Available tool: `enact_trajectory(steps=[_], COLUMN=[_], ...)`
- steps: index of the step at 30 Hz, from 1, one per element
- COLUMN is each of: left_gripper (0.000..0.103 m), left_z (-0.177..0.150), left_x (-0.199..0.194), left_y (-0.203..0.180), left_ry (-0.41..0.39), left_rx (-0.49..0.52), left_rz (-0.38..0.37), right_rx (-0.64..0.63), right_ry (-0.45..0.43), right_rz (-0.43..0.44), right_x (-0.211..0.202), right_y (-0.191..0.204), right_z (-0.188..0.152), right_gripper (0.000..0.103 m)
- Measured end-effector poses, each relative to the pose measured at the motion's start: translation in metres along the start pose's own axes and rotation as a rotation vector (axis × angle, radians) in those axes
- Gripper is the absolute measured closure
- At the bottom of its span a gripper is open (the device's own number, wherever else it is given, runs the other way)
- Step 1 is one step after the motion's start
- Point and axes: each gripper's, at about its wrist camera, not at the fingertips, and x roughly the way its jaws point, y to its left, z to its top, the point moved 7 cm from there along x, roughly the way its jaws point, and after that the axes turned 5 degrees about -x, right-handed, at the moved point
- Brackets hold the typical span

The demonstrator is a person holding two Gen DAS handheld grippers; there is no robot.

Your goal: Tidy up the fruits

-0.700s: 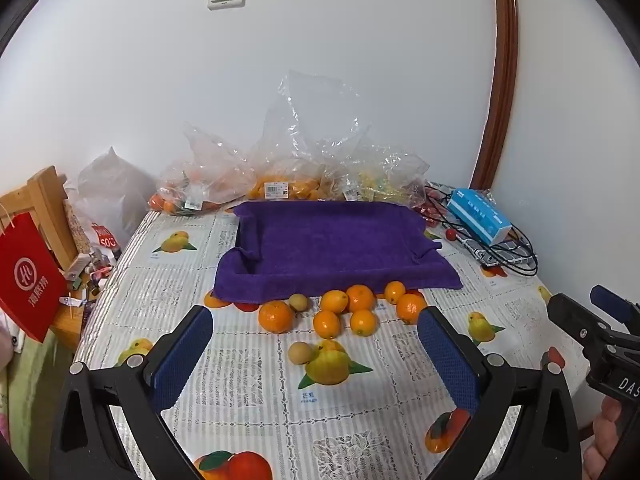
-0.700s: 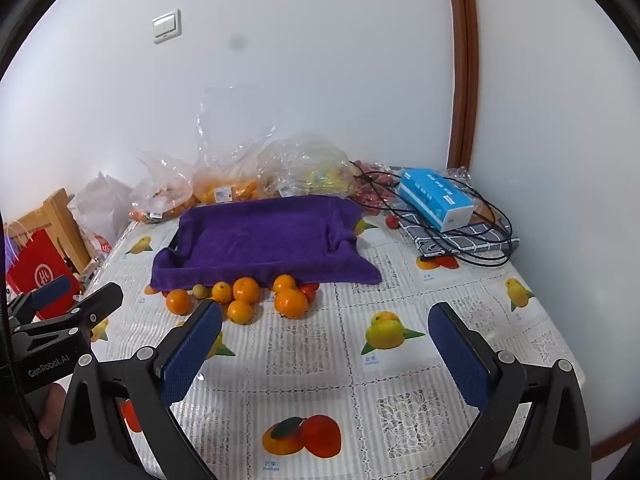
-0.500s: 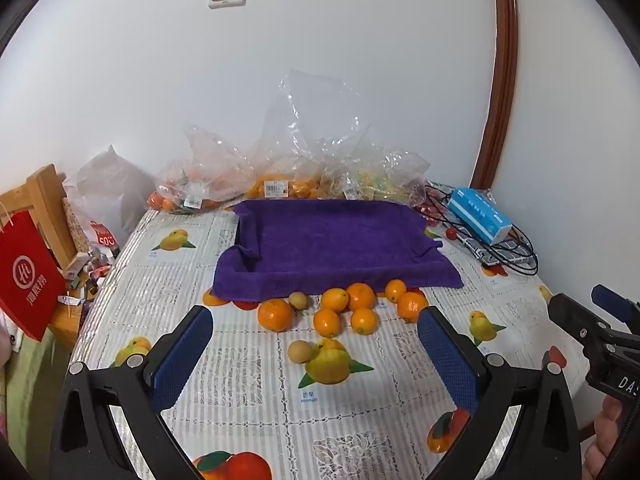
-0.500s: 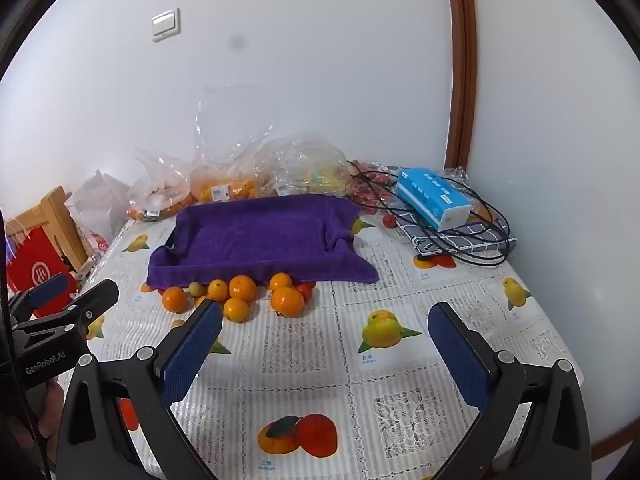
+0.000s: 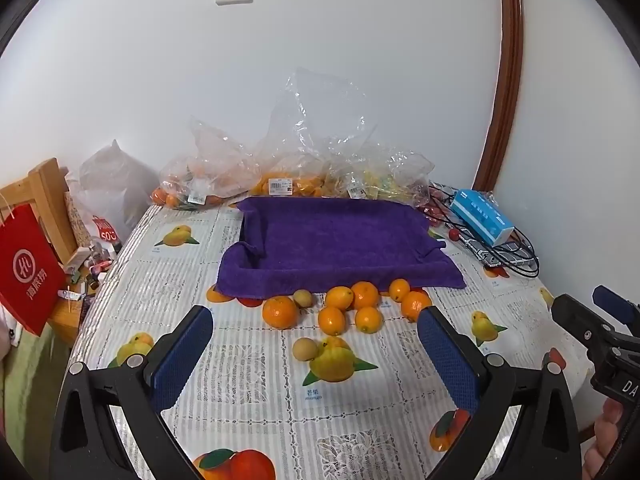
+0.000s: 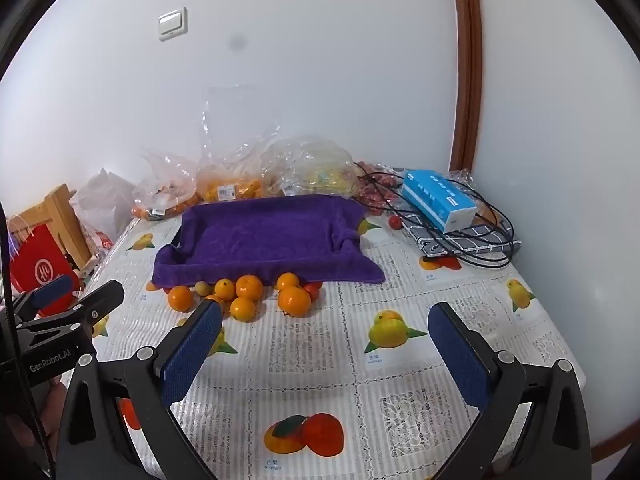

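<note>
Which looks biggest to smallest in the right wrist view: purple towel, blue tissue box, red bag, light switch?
1. purple towel
2. blue tissue box
3. red bag, though it is partly hidden and close in apparent size to the box, so unsure
4. light switch, far off on the wall

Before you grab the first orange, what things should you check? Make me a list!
1. Left gripper open and empty: ok, jaws wide, nothing between them.
2. Right gripper open and empty: ok, same.
3. Loose oranges in easy reach on the tablecloth, in front of the purple towel: ok.
4. Purple towel tray has room for fruit: ok, nothing lies in it.
5. Small tan fruit apart from the oranges, so it can be sorted separately: ok.
6. Whether any orange is soft or damaged: cannot tell.
</note>
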Motion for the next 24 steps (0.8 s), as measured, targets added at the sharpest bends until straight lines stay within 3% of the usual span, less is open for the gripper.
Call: enact_trajectory(steps=[24], left_gripper=[0.0], left_z=[-0.0023], left_x=[-0.0023], left_y=[0.0019], left_ry=[-0.01], left_rx=[0.001], left_rz=[0.003], right_rx=[-0.005], right_ry=[-0.007], right_rz=[0.019], right_x=[0.0016], right_y=[0.0067], right_z=[-0.0013], right_gripper=[0.001])
